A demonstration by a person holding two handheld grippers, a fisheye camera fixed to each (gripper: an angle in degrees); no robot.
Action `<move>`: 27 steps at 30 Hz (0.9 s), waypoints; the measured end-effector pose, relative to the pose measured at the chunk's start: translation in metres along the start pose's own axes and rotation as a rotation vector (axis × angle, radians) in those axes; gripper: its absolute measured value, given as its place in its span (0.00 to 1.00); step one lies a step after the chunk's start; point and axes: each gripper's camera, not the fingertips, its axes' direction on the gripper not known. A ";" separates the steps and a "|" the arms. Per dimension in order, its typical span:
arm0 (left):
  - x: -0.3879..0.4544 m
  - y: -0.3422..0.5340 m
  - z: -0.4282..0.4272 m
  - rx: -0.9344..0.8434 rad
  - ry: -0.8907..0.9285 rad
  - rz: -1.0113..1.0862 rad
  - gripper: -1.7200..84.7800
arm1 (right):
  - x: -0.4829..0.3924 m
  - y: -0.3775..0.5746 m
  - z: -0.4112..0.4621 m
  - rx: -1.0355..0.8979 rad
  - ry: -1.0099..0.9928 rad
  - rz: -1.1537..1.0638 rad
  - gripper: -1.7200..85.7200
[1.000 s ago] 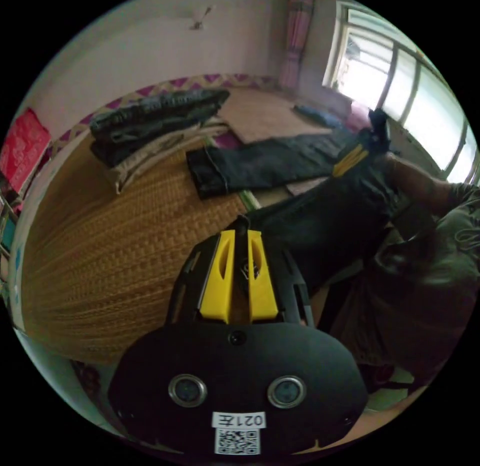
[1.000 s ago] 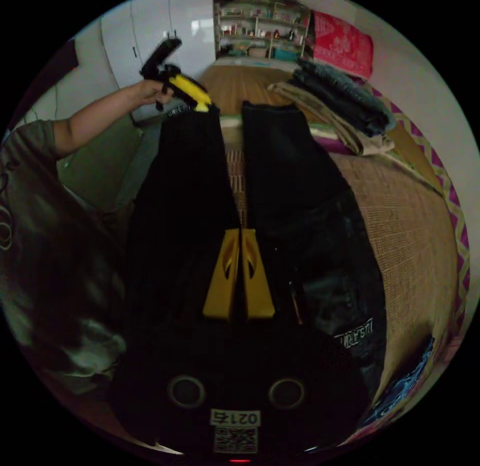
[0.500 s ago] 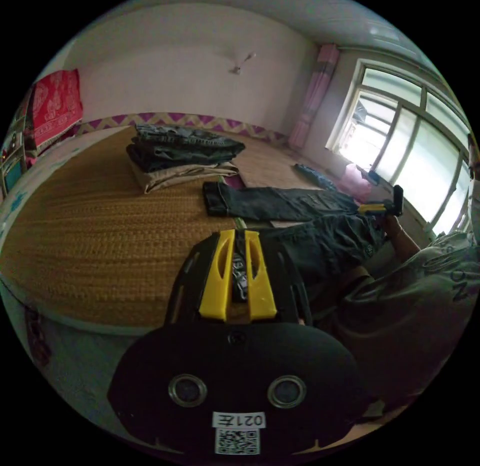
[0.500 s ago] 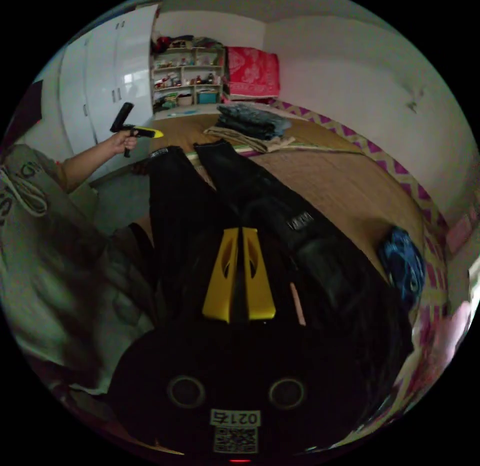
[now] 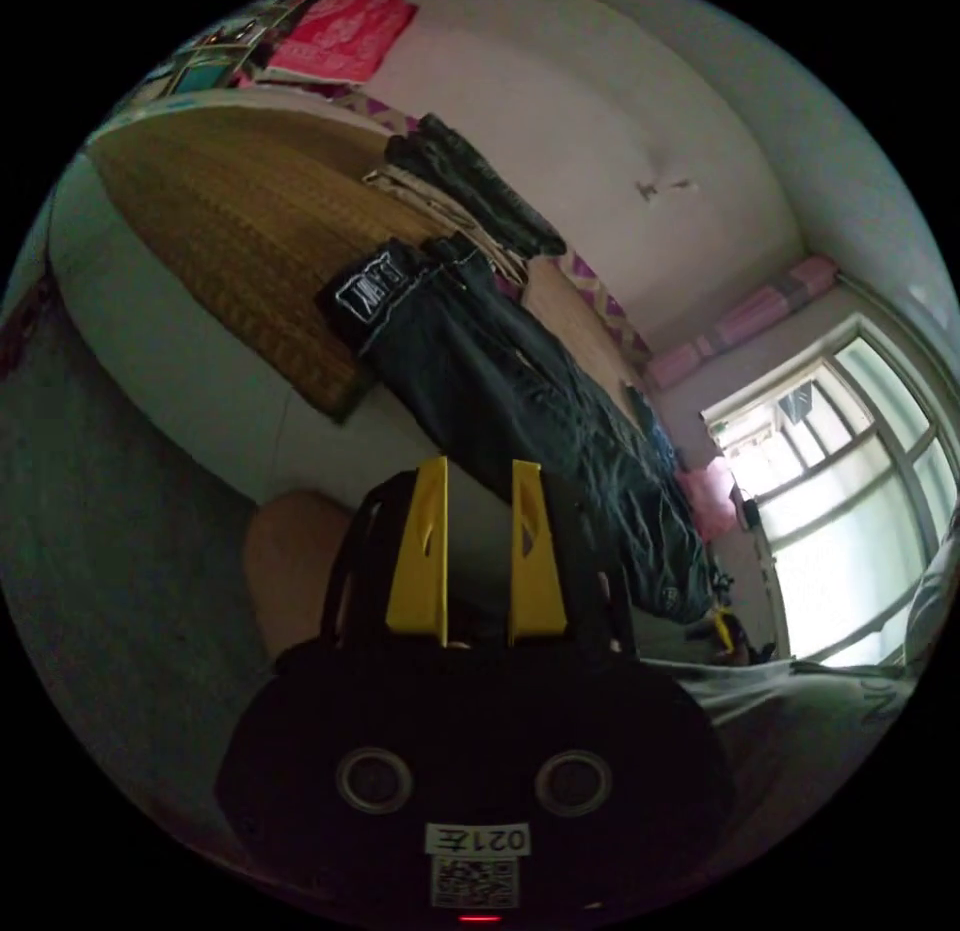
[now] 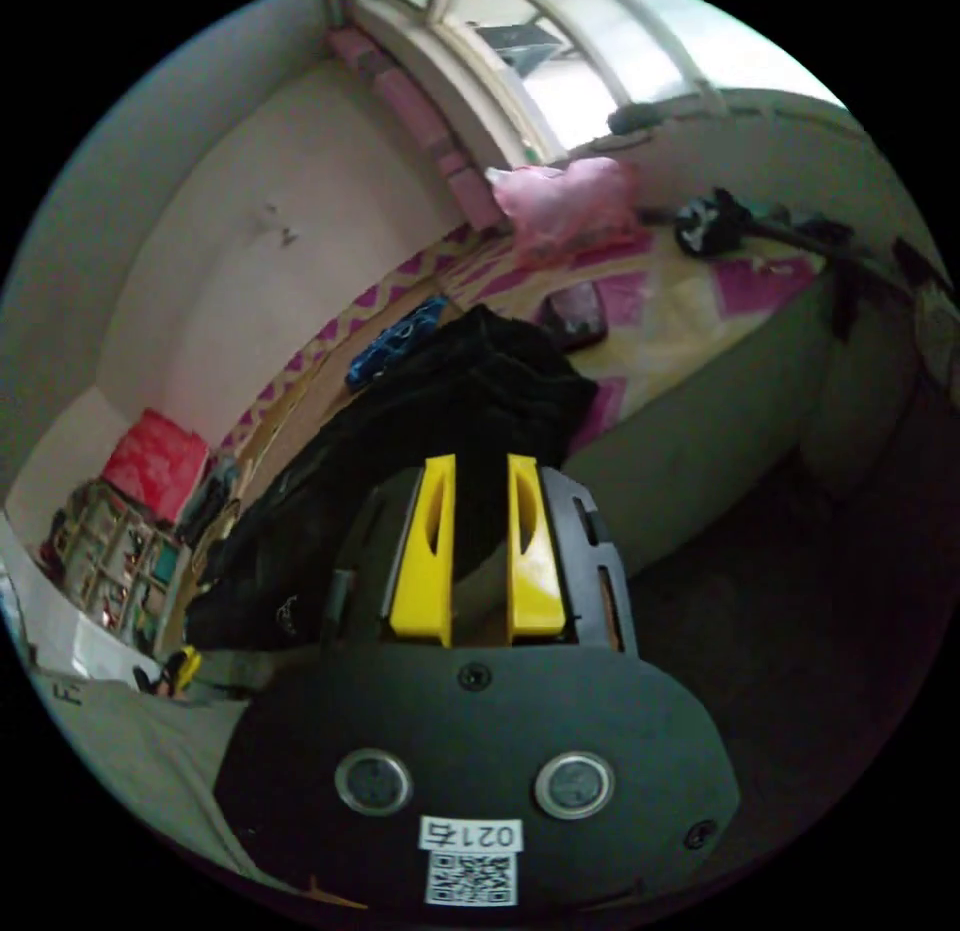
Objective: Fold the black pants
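Now the black pants (image 5: pixel 520 411) lie stretched along the near edge of the bed, both yellow-jawed grippers pulled back from them with nothing held. The left gripper (image 5: pixel 477 551) has its jaws parted around empty air; in its view the pants run diagonally away from the jaws, one end with a pale printed patch resting on the woven straw mat (image 5: pixel 230 221), the other trailing toward the window (image 5: pixel 850 491). The right gripper (image 6: pixel 478 546), jaws likewise spread and empty, looks at the opposite end, where the dark cloth bunches in soft folds just beyond the tips. Each gripper sits close to its own end of the garment's long axis, so the next grasp likely turns on reaching forward along that line. The fabric reads as matte, limp and creased against the mat's coarse, ribbed weave. A stack of folded clothes (image 5: pixel 470 186) rests farther in on the bed, and a pink bundle (image 6: pixel 565 206) lies near the window.
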 end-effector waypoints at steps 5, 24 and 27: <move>-0.001 -0.015 0.009 0.027 -0.024 -0.070 0.16 | 0.074 0.002 -0.005 0.056 0.011 0.210 0.14; -0.019 -0.059 0.059 0.016 0.110 -0.237 0.16 | 0.190 -0.017 -0.016 0.087 -0.264 0.329 0.05; -0.020 -0.063 0.065 0.051 0.146 -0.265 0.12 | 0.196 -0.023 -0.017 0.085 -0.248 0.317 0.05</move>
